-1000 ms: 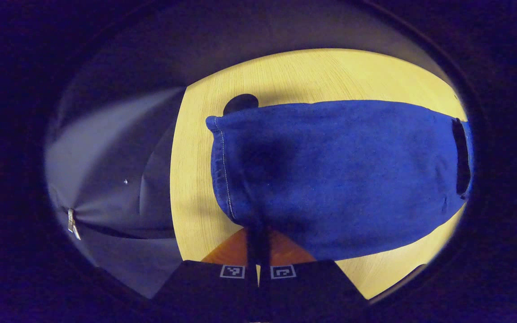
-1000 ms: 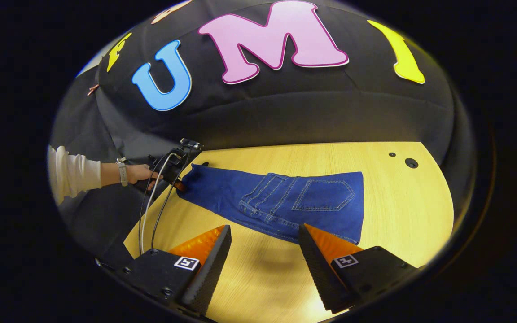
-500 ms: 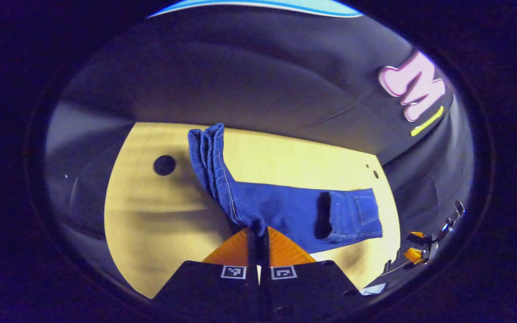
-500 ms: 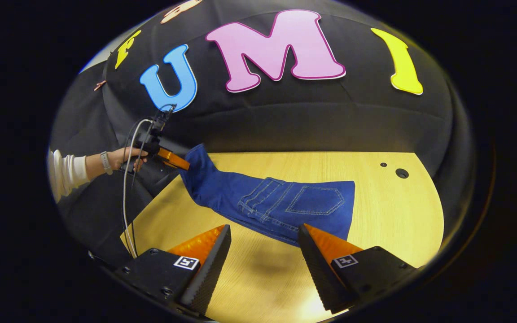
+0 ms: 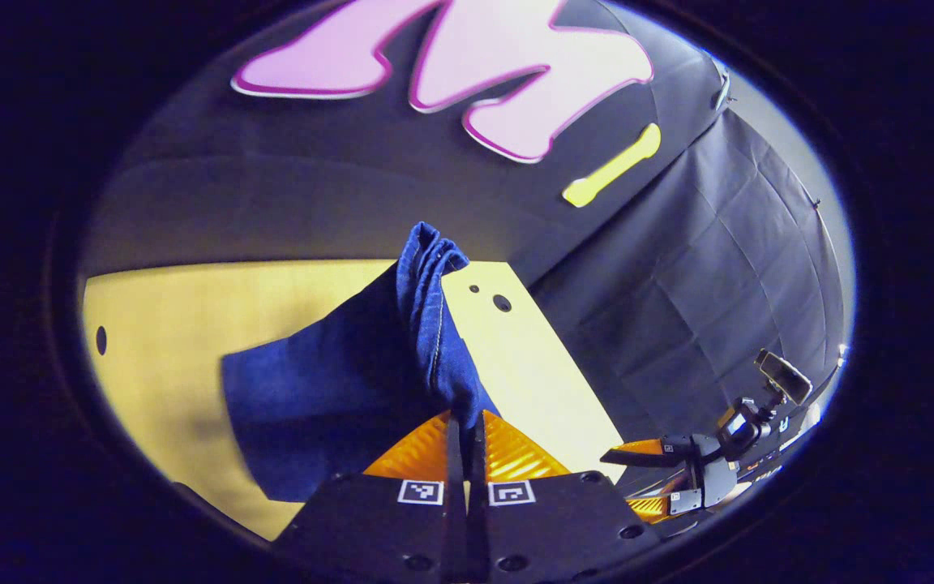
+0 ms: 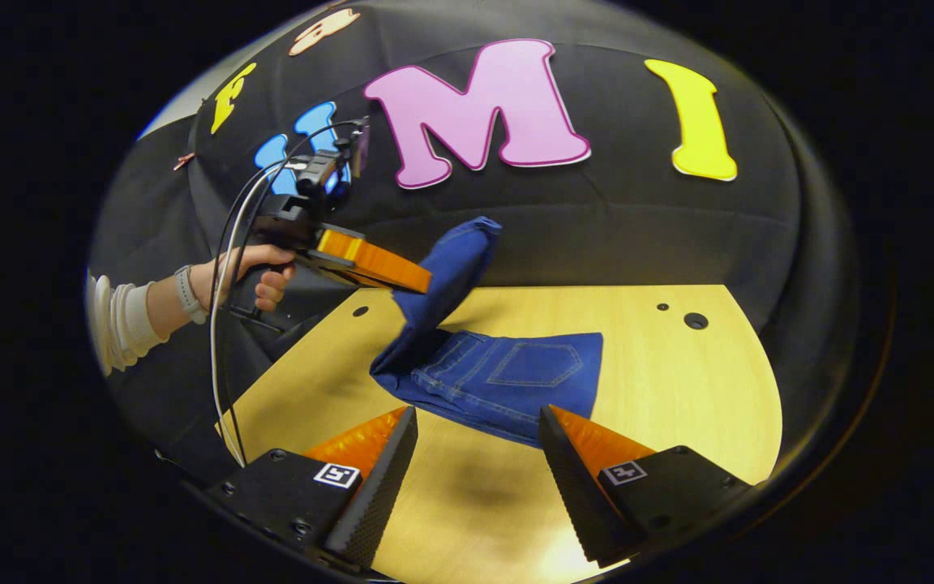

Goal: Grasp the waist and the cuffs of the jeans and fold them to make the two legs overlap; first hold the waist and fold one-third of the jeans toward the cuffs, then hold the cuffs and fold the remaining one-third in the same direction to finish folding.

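Looks like the last fold: the left gripper (image 6: 422, 285) is pinching the cuffs (image 5: 432, 268) of the jeans (image 6: 507, 377), lifting them off the table (image 6: 702, 397). The right gripper (image 6: 477, 454) is hovering wide open, holding nothing. Next I'd carry the cuffs over the folded waist part and lay them flat.

no legible text, square coded markers on gripper (image 6: 475, 454)

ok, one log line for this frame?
phase: final cuff fold | left gripper: shut on cuffs, lifted above table | right gripper: open, idle | jeans: waist end flat
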`<state>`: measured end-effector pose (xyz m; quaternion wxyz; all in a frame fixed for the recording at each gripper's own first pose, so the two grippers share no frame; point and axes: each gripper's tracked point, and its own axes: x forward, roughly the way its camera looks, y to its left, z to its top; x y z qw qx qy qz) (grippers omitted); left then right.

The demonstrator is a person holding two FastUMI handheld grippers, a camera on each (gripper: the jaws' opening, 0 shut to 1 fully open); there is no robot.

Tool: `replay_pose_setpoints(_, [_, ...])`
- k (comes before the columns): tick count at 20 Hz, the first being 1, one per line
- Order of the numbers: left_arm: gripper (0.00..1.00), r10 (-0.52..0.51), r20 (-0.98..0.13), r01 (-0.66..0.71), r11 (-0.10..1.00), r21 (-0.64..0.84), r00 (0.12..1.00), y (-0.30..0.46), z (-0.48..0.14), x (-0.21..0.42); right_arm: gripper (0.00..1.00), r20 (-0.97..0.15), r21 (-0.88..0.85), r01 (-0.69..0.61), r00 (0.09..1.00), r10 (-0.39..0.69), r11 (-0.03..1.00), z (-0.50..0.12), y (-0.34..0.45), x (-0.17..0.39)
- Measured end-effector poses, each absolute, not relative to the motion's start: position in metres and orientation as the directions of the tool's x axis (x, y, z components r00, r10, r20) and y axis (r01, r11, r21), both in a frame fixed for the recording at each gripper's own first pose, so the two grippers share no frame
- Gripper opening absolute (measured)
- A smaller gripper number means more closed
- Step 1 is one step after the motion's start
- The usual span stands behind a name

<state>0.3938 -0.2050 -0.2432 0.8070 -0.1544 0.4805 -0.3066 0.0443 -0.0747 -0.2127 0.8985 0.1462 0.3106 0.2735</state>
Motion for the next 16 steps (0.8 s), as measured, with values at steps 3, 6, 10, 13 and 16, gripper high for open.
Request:
replay_pose_setpoints(3, [0.06,-0.543,-0.804,0.383,0.815,-0.436,0.240,-0.249,-0.318,0.372,0.92,-0.490,0.416,-0.396,0.661,0.568,0.819,-0.224,-0.103,0.043])
replay_pose_setpoints(6, [0.07,-0.445,-0.884,0.373,0.852,-0.367,0.145,-0.266,-0.361,0.351,0.92,-0.500,0.394,-0.416,0.651,0.571,0.820,-0.234,-0.123,0.044])
replay_pose_setpoints(10, [0.70,-0.473,-0.844,0.387,0.849,-0.360,0.252,-0.282,-0.323,0.355,0.92,-0.492,0.331,-0.471,0.653,0.576,0.818,-0.237,-0.142,0.043])
replay_pose_setpoints(13, [0.97,-0.420,-0.787,0.453,0.868,-0.203,0.453,-0.268,-0.280,0.350,0.92,-0.462,0.311,-0.473,0.683,0.566,0.824,-0.220,-0.153,0.033])
replay_pose_setpoints(16, [0.98,-0.425,-0.682,0.465,0.874,-0.140,0.595,-0.258,-0.212,0.302,0.92,-0.405,0.267,-0.474,0.735,0.544,0.839,-0.189,-0.163,0.018])
